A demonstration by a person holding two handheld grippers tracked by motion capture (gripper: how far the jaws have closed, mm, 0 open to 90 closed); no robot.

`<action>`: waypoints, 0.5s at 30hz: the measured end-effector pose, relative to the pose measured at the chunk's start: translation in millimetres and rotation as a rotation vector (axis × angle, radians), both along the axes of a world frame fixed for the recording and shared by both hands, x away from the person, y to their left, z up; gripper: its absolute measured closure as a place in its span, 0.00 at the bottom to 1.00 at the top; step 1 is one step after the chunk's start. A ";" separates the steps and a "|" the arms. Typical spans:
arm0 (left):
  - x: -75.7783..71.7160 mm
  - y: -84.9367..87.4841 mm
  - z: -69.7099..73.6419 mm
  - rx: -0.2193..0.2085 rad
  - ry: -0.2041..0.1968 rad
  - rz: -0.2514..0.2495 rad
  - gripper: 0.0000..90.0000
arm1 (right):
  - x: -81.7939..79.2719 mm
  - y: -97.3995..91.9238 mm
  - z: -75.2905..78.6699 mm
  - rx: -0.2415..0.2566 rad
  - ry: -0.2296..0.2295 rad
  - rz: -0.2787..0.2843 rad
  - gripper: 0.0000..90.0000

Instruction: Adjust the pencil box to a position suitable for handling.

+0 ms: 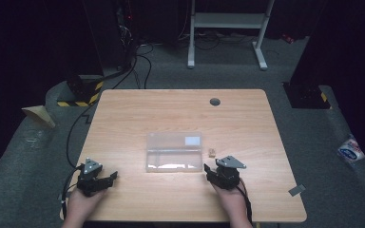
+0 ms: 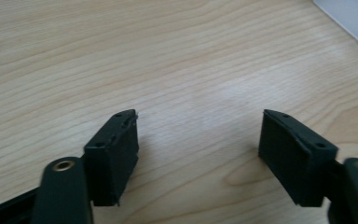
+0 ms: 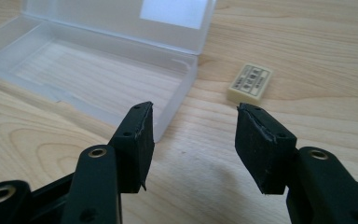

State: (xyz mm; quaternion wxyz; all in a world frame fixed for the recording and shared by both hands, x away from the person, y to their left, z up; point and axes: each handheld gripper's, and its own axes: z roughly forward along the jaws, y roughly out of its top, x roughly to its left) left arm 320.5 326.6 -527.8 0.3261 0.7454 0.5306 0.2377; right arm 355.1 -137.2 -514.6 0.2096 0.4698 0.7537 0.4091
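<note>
The clear plastic box lies open at the middle of the counter, with the small eraser just off its right end. The right gripper hovers at the box's near right corner, fingers parted and empty. The left gripper sits near the counter's near left corner, fingers wide over bare wood.

We hold a black two-jaw left gripper low at the near left, its jaws angled to the right, standing well apart with nothing between them. Our black two-jaw right gripper sits at the near right, jaws parted and bare, pointing forward and a little left. Both forearms enter from below.
</note>
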 end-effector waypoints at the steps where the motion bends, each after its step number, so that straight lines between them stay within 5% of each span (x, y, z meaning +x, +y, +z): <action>1: -0.7 2.5 -1.2 -0.037 -0.002 0.002 0.29 | 0.2 -1.2 -0.2 0.005 -0.005 -0.001 0.55; 8: -1.7 -3.6 -2.0 -0.006 -0.001 0.001 0.22 | 1.2 -5.7 1.0 -0.029 -0.045 -0.051 0.48; 13: -1.2 -3.6 -2.1 -0.013 -0.001 -0.008 0.23 | 2.8 -5.5 0.1 0.004 -0.044 -0.096 0.49; 15: -0.8 -3.3 -2.1 -0.012 -0.002 -0.014 0.23 | 3.7 -1.8 -0.8 -0.028 -0.053 -0.118 0.49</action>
